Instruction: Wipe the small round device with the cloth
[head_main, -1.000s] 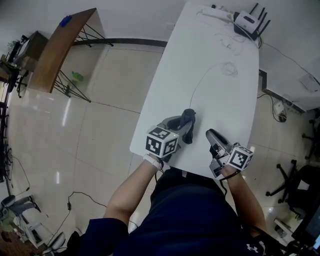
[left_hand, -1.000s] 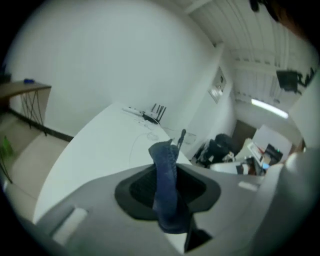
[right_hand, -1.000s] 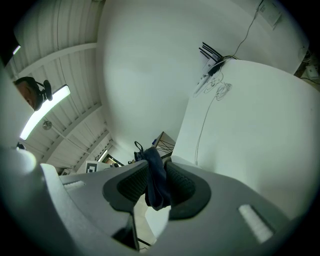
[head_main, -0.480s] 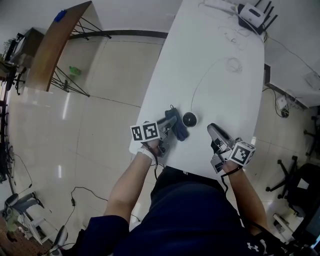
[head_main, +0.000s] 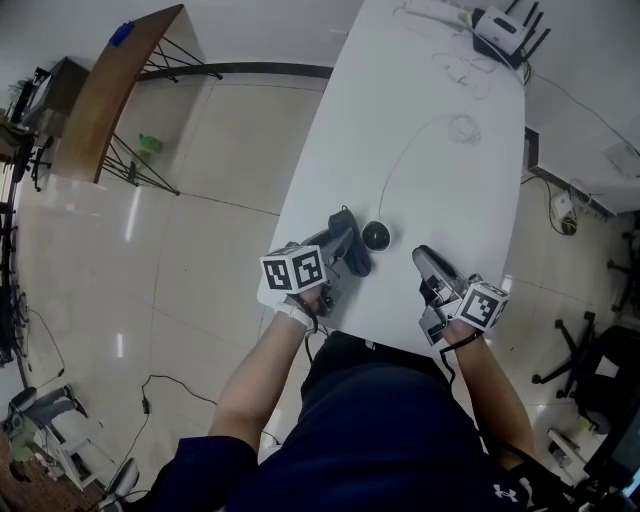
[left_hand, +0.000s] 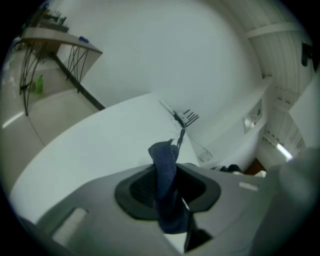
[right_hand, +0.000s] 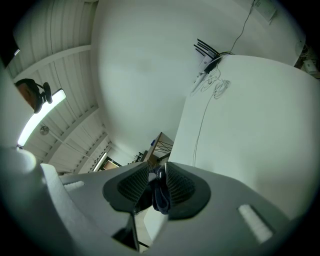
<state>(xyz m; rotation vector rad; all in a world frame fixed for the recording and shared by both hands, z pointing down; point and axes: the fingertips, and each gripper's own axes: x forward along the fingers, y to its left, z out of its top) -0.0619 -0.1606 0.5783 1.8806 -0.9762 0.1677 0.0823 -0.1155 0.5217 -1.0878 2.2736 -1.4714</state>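
**Left claw clamped on the cloth beside the device; right claw empty.**

The left claw (left_hand: 167, 184) has its pads pressed on a dark blue cloth (left_hand: 165, 167). One fold stands up between the pads and the rest hangs below, close to the left edge of the worktop (head_main: 445, 185) at its near end. The small round black device (head_main: 375, 236) sits just right of the cloth, between the two claws; whether cloth and device touch cannot be told. The right claw (head_main: 422, 258), by the near edge, holds its jaws slightly apart and grips nothing. A thin white cable (head_main: 400, 165) runs from the device toward the far end, where a router (head_main: 500, 25) stands at the right corner.
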